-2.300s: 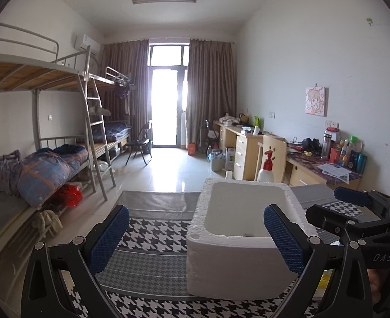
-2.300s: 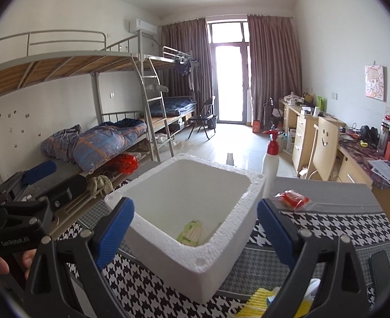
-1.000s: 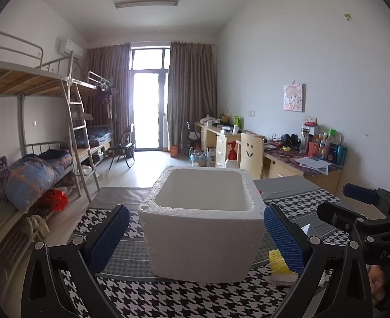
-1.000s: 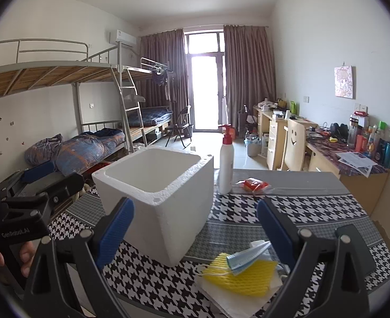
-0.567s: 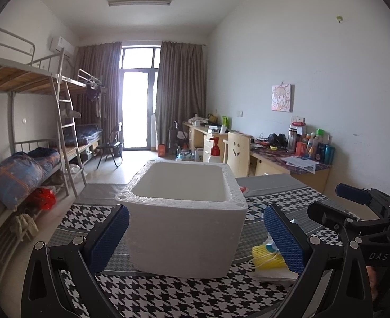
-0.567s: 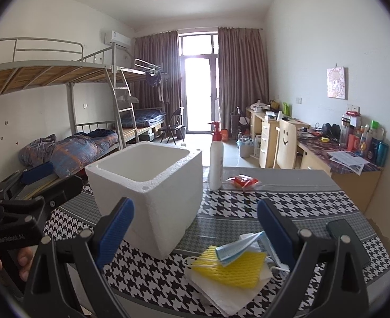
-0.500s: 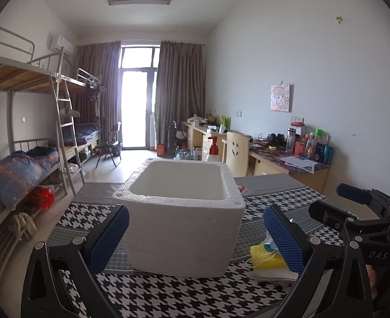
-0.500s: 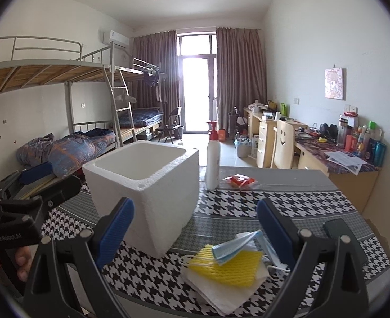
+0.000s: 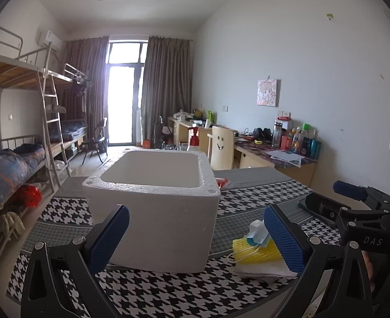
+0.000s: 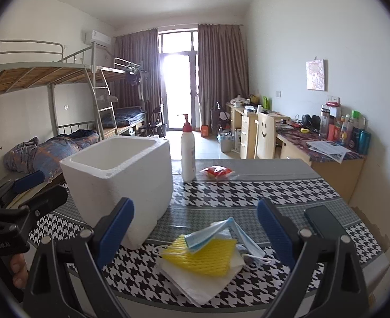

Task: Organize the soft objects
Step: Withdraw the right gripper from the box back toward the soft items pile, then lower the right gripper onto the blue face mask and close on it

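- The left gripper is hanging over the near edge of the counter, which is wearing a black-and-white checked cloth. Its two blue-padded fingers are standing wide apart and holding nothing.
- The right gripper is also hanging over the near edge, with its blue-padded fingers wide apart and holding nothing.
- A big white foam box with an open top is sitting on the counter, on the left side. From these views nobody can see what is lying inside it.
- The soft things are lying in a small pile just to the right of the box, near the front edge, between the fingers of the right gripper in its own view.
- At the bottom of the pile a white paper towel is lying flat.
- A yellow foam net sleeve is resting on top of the towel.
- A light blue face mask is lying crumpled on top of the yellow sleeve, with its white strings hanging out.
- A black phone is lying flat on the right side of the counter.
- A tall white pump bottle with a red top is standing upright at the far side, just behind the box.
- A small red packet in clear wrap is lying next to the bottle on its right.
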### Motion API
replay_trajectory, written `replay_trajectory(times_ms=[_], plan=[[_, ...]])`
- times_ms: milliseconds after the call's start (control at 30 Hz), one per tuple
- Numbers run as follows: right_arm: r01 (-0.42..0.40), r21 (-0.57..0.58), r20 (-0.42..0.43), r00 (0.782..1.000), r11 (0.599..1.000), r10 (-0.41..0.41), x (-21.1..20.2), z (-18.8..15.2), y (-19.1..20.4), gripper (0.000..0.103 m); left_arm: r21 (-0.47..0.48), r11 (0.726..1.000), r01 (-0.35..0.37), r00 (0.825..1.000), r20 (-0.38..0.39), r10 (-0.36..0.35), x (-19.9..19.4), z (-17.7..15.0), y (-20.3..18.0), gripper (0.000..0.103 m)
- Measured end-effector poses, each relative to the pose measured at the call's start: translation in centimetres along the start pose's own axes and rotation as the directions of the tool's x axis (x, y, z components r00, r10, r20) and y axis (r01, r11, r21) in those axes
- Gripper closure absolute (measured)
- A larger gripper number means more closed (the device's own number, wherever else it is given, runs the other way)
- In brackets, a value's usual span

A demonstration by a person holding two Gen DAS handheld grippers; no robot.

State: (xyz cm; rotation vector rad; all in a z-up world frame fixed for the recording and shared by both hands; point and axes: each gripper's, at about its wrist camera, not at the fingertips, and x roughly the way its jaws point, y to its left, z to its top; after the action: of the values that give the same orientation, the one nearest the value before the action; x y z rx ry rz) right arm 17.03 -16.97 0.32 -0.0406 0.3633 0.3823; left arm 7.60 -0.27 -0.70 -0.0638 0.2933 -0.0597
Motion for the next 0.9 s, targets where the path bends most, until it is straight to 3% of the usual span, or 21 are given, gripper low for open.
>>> replay_trajectory(times_ms=[167,900], plan=[[0.02,0.014,-0.011,1.0,1.0,-0.02,0.1,-0.4,-0.6,0.007,-0.02,0.999,0.044,0.999,-0.017,-0.045,0.5,0.1,-0.4,0.001],[0.087,0.081,-0.092,0.993,0.993,-0.079,1.3,-2.7,-4.2,0.007,0.035,0.993,0.109,0.987,-0.126,-0.103,3.9,-1.4,-3.5,0.001]])
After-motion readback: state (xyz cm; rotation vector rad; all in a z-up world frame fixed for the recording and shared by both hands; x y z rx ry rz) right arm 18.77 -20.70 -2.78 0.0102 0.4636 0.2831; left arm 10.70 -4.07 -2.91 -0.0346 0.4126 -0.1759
